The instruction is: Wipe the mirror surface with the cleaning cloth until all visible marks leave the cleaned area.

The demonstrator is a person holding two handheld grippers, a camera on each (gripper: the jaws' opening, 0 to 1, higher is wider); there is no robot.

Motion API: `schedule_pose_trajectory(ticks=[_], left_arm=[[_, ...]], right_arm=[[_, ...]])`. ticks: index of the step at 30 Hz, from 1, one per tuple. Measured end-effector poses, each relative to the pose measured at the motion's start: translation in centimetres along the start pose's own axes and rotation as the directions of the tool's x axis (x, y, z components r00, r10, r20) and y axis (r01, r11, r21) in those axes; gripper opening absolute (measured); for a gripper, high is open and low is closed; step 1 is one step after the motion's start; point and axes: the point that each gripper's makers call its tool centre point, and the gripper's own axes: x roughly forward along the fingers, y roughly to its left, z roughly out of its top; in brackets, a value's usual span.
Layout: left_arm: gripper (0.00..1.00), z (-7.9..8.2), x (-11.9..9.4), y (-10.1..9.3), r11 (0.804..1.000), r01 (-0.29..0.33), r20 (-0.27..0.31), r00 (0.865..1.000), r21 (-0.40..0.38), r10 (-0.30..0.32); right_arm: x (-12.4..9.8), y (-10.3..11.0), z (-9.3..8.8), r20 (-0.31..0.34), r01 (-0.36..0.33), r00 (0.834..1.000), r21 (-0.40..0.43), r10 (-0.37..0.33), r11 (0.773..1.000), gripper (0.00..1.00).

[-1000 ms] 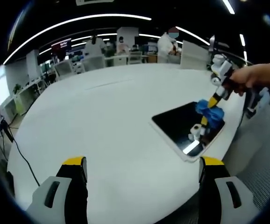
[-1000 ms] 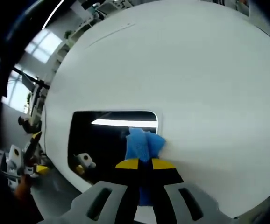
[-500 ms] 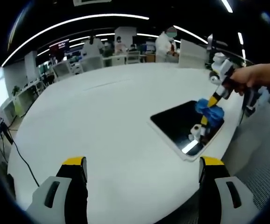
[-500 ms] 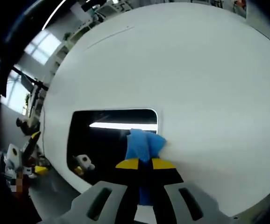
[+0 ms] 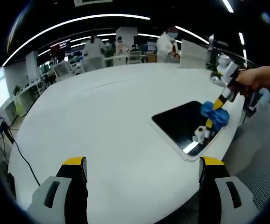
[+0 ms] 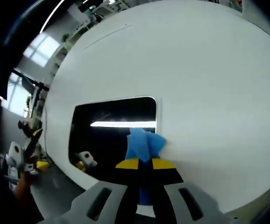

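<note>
A dark rectangular mirror (image 5: 184, 125) (image 6: 109, 126) with a white rim lies flat near the right edge of the white table (image 5: 102, 121). My right gripper (image 6: 144, 164) is shut on a blue cleaning cloth (image 6: 143, 144), which presses on the mirror's right side. In the left gripper view that right gripper (image 5: 219, 105), held by a hand (image 5: 261, 79), comes in from the right with the cloth (image 5: 215, 114) on the mirror's far right part. My left gripper (image 5: 142, 165) stands open, low over the table's near edge, well left of the mirror.
The mirror reflects ceiling lights and the gripper. Behind the table are desks, chairs and several people (image 5: 170, 42). A cable (image 5: 20, 151) hangs off the table's left edge. The table's edge runs close beside the mirror (image 6: 65, 172).
The right gripper has slid the cloth a little toward the mirror's right edge and near end. The left gripper has held still.
</note>
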Motion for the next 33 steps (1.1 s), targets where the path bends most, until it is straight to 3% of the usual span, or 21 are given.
schedule_pose_trajectory(ticks=[33], left_arm=[[1.0, 0.3, 0.0, 0.0, 1.0, 0.003, 0.023, 1.0, -0.016, -0.002]], right_arm=[[-0.7, 0.1, -1.8, 0.001, 0.001, 1.0, 0.051, -0.001, 0.999, 0.02]])
